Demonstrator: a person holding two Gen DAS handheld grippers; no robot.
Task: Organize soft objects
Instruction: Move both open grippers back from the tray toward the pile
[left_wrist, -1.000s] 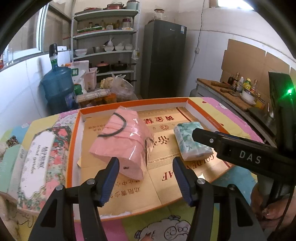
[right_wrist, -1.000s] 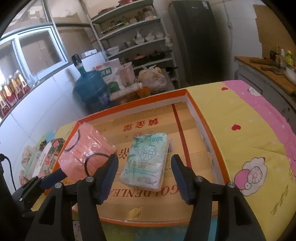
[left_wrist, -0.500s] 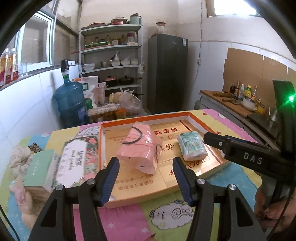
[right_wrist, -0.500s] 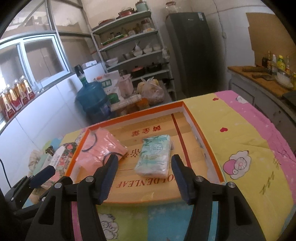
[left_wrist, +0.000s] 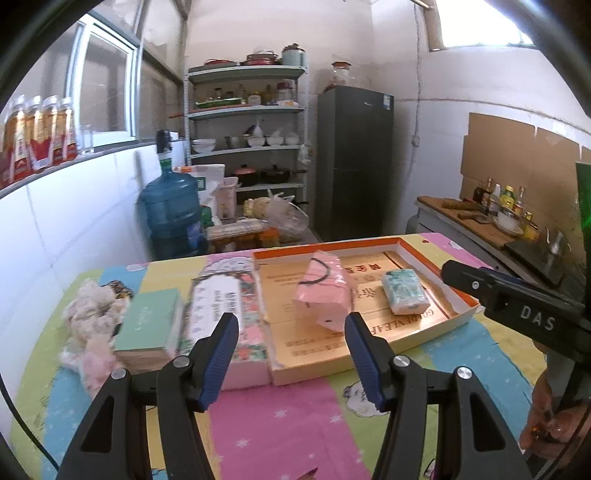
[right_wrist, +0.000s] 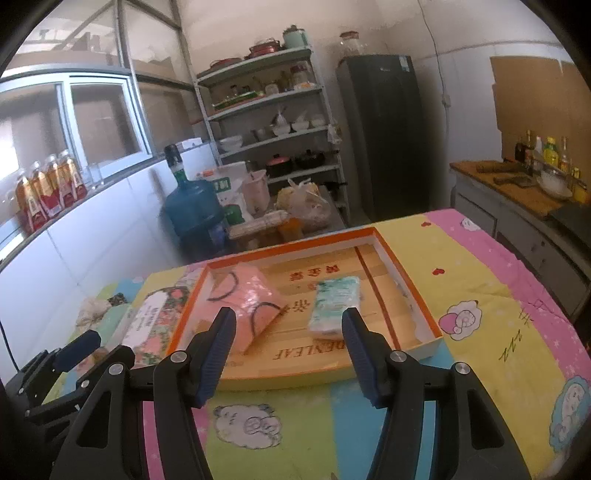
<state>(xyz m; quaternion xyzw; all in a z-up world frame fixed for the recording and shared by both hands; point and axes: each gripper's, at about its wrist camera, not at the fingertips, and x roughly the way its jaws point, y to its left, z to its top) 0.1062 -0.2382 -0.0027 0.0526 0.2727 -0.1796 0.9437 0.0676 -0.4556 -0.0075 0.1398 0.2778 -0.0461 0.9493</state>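
While the pink pack (left_wrist: 325, 295) and tissue pack (left_wrist: 404, 291) are lying in the tray (left_wrist: 458, 312), you are holding both hand-held grippers, left (left_wrist: 288, 354) and right (right_wrist: 286, 350), spread, empty, angled down above the surface (left_wrist: 280, 417).

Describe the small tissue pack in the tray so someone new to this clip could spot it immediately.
Find the shallow orange-rimmed tray on the colourful cartoon tablecloth. Two soft things lie inside it: a larger pink plastic bag towards the left and the tissue pack to its right, apart from it. The pack is the smaller, brick-shaped one, white with a green leafy print.
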